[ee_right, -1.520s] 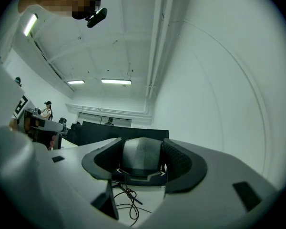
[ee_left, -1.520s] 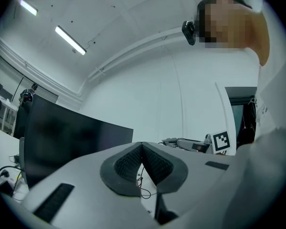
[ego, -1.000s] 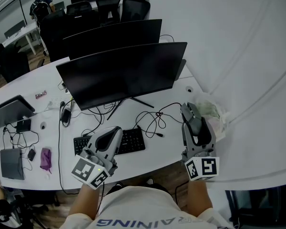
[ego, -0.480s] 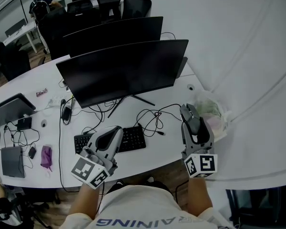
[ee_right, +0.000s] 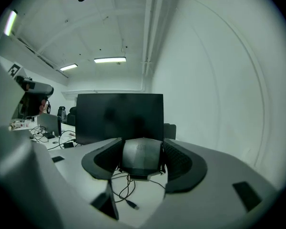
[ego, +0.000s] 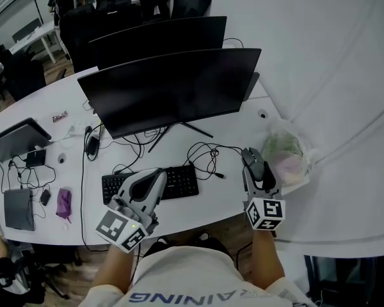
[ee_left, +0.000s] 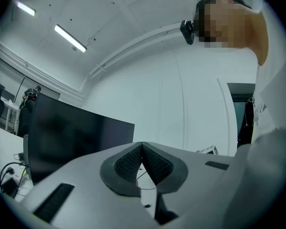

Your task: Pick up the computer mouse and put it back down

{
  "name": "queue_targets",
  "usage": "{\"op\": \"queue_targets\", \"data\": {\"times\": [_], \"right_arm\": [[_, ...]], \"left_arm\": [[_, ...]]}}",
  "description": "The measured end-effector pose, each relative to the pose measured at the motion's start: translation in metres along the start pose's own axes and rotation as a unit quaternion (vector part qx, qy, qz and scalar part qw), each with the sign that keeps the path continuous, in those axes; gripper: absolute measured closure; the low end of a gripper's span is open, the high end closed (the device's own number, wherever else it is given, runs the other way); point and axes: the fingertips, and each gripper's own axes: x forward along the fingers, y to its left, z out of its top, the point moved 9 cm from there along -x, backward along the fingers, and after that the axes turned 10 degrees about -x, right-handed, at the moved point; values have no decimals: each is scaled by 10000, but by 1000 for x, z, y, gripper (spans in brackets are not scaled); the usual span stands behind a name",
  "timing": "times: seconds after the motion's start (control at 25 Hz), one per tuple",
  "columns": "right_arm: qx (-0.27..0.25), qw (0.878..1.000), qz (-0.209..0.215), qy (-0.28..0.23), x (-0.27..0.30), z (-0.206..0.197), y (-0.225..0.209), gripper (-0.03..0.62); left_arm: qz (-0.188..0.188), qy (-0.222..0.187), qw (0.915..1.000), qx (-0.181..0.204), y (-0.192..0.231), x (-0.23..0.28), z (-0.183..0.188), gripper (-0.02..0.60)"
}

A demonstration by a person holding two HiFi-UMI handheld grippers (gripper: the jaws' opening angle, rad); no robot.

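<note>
A dark grey computer mouse (ego: 252,159) sits between the jaws of my right gripper (ego: 255,166), just above the white desk (ego: 208,208) near its right end. In the right gripper view the mouse (ee_right: 141,157) fills the gap, and both black pads press on its sides. My left gripper (ego: 155,178) hovers over the desk's front edge, in front of the black keyboard (ego: 176,183). Its pads (ee_left: 151,162) meet with nothing between them.
Two large dark monitors (ego: 173,88) stand behind the keyboard. Tangled black cables (ego: 208,158) lie left of the mouse. A crumpled plastic bag (ego: 285,158) sits right of it. A laptop (ego: 16,139) and small devices are at far left.
My right gripper has come down toward the desk with the mouse still in it. The left gripper has stayed where it was.
</note>
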Motion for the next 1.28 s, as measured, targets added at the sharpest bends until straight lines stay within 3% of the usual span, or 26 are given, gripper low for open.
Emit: {"op": "queue_targets", "data": {"times": [0.44,1.28], "right_arm": [[78,9970,90,770,11,-64,-5,306],[102,9799,319,1966,39,-165,6,306]], "left_arm": [[81,235,9997,-34,-3,4,-13,574],[438,466,9978,-172,6,-2,-30,574]]}}
